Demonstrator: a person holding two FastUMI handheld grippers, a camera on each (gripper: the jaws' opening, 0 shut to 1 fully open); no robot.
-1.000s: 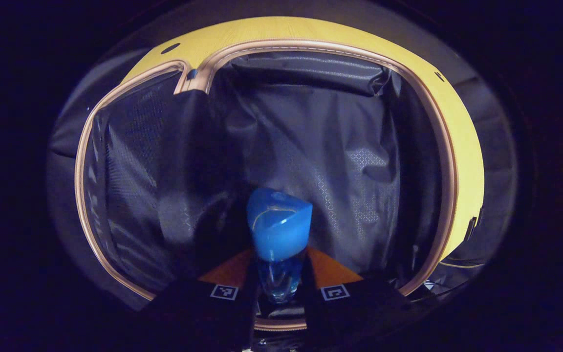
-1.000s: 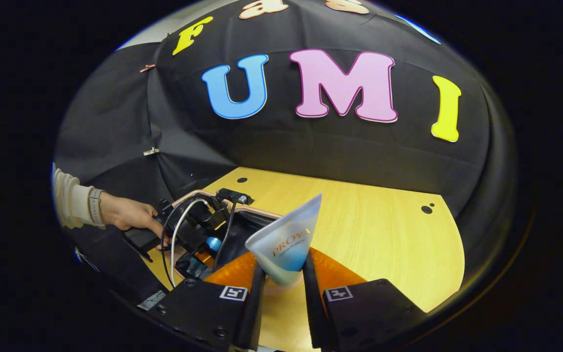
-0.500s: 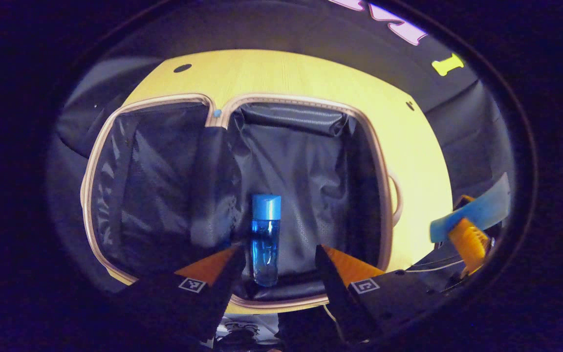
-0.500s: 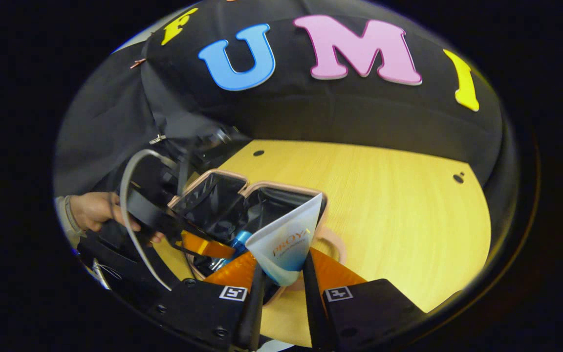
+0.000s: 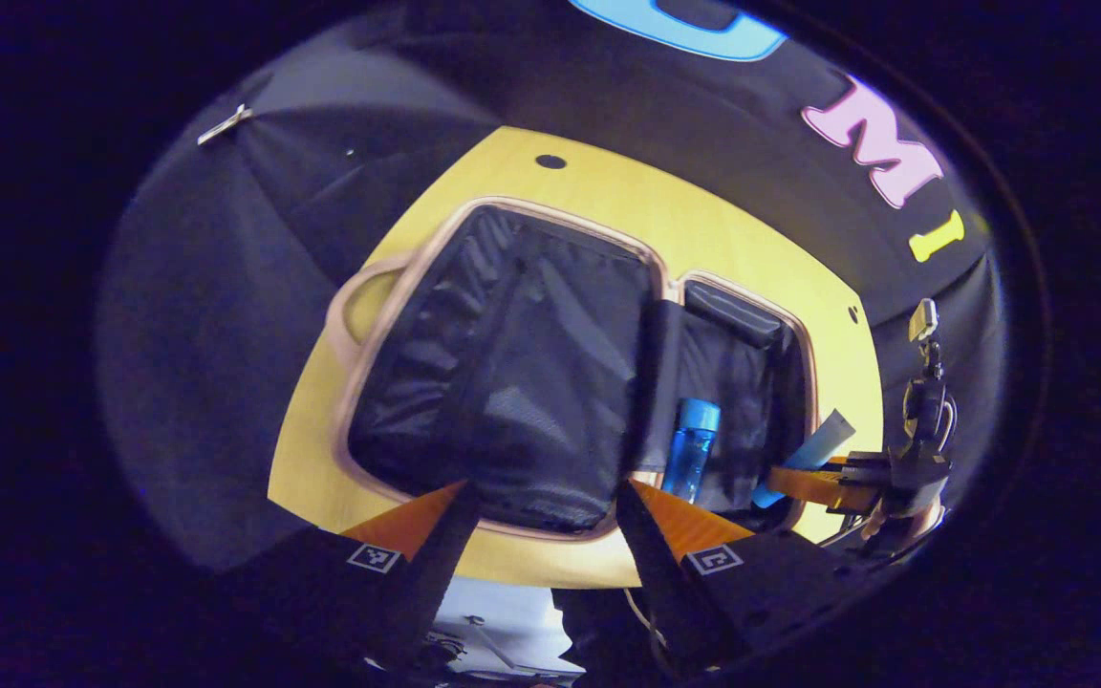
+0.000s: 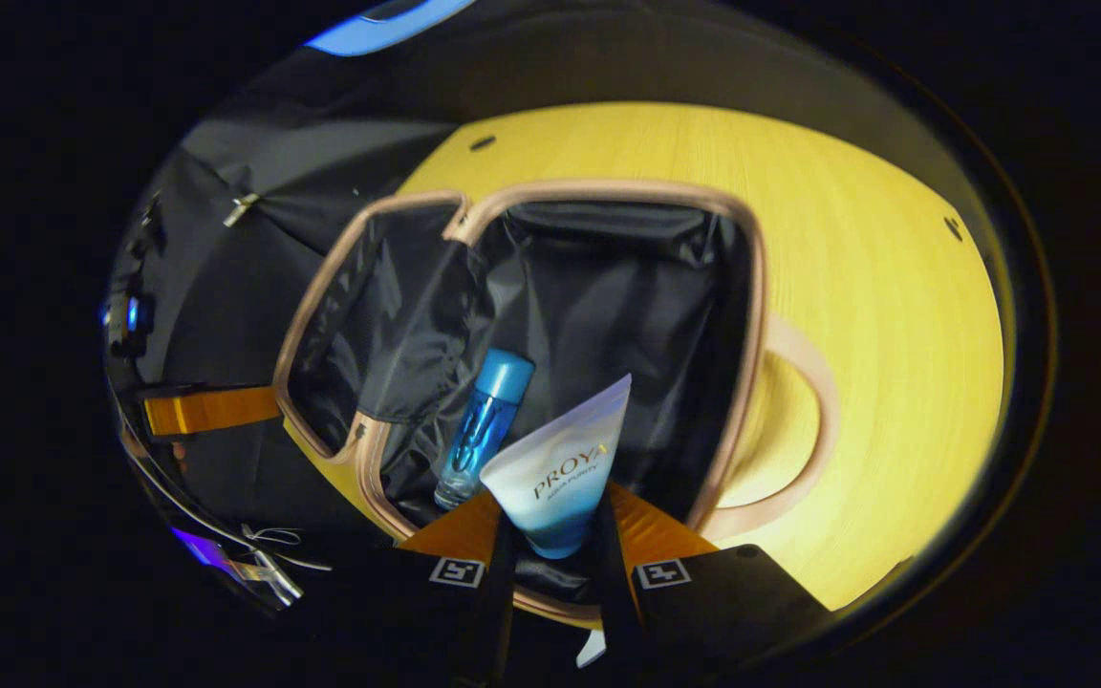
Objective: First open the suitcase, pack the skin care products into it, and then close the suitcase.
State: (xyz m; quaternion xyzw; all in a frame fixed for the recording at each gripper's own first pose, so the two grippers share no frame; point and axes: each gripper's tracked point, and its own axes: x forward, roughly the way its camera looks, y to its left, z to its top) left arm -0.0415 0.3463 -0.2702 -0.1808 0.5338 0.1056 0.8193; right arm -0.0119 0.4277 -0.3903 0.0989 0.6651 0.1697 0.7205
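Right gripper view: the right gripper (image 6: 550,540) is clamped on a soft tube (image 6: 560,468), above the open suitcase (image 6: 751,287). Inside the suitcase lies a blue bottle (image 6: 484,430). The tube looks light and squeezable, so I would hold it near the cap. The left gripper (image 5: 541,516) has its jaws apart, empty.

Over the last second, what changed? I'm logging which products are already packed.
The left gripper let go of the blue bottle, which now lies in the open suitcase, and pulled back with its jaws open. The right gripper carried the tube from above the table to over the suitcase. It stays clamped on the tube; the suitcase stays open.
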